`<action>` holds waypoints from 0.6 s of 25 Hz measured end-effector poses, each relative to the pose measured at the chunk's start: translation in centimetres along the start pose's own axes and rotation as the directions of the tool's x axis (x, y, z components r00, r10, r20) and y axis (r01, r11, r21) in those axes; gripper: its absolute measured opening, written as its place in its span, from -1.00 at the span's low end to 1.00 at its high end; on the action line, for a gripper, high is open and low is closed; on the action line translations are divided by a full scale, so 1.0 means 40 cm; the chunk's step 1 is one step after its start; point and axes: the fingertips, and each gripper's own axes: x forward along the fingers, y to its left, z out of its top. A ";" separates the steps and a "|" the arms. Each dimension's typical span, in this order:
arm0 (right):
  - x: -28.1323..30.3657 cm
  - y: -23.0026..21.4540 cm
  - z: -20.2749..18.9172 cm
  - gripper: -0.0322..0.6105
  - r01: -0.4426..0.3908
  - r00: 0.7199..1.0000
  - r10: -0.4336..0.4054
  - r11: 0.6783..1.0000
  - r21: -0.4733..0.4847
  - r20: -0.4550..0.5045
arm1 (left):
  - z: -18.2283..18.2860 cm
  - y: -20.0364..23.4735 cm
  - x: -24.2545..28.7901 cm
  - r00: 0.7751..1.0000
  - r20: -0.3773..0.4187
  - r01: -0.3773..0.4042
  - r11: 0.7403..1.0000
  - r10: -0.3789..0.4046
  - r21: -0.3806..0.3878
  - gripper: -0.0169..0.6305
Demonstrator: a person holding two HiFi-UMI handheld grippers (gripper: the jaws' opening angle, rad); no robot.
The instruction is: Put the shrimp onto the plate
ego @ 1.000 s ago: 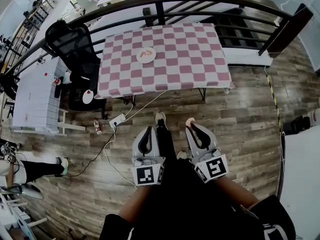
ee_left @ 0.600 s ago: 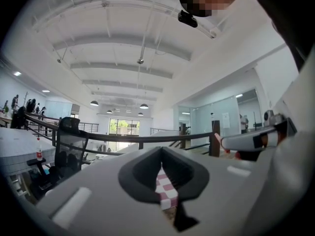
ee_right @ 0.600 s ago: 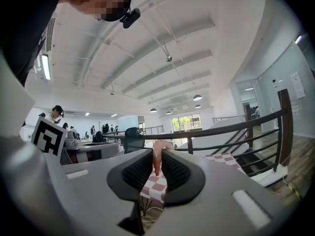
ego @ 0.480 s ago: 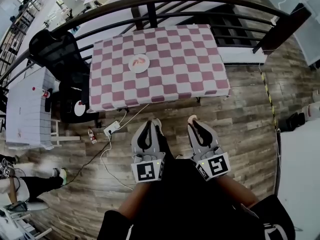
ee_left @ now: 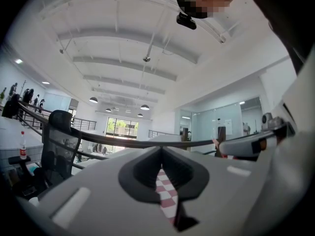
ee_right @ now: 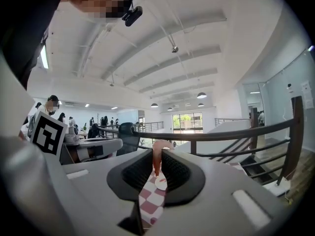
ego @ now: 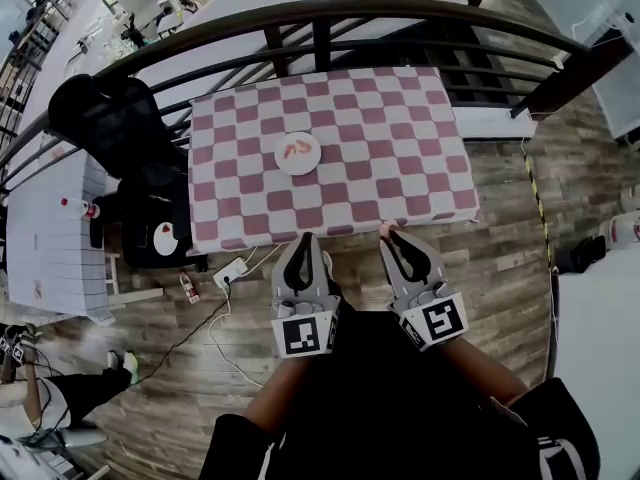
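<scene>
**Right claw has a shrimp, plate well ahead on the counter**

- Right claw [ego: 390, 236]: jaws pinched down on a pink shrimp [ee_right: 156, 159]. It stands upright between them and its curved end pokes up past the tips. The head view shows the pink bit right at the claw tip.
- Left claw [ego: 303, 240]: jaws drawn together to a thin slit with nothing in them. Only checked cloth shows through the slit in its own view.
- Plate [ego: 300, 169]: white, round, on the counter [ego: 400, 158], which has a pink-and-white checked cloth. It already carries two reddish pieces [ego: 295, 150], too small to identify.
- Relative to the plate: both claws are well short of it on the person's side, at the counter's near edge over the wooden floor [ego: 500, 258]. The left claw is about in line with the plate and the right claw is off to its right.
- Beyond the plate: a dark curved railing [ego: 330, 13].
</scene>
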 end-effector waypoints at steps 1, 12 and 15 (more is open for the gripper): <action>0.035 0.007 0.012 -0.73 -0.002 1.000 0.002 1.000 -0.004 0.000 | 0.004 0.029 0.015 1.000 0.000 0.000 1.000 0.000 -0.010 -0.92; 0.320 -0.004 0.080 -0.73 -0.023 1.000 0.024 0.999 0.028 -0.015 | 0.030 0.227 0.203 1.000 0.015 -0.012 1.000 0.013 -0.018 -0.92; 0.367 -0.020 0.084 -0.73 -0.012 1.000 0.013 0.999 0.036 -0.023 | 0.022 0.255 0.252 1.000 0.010 -0.007 1.000 0.008 -0.026 -0.92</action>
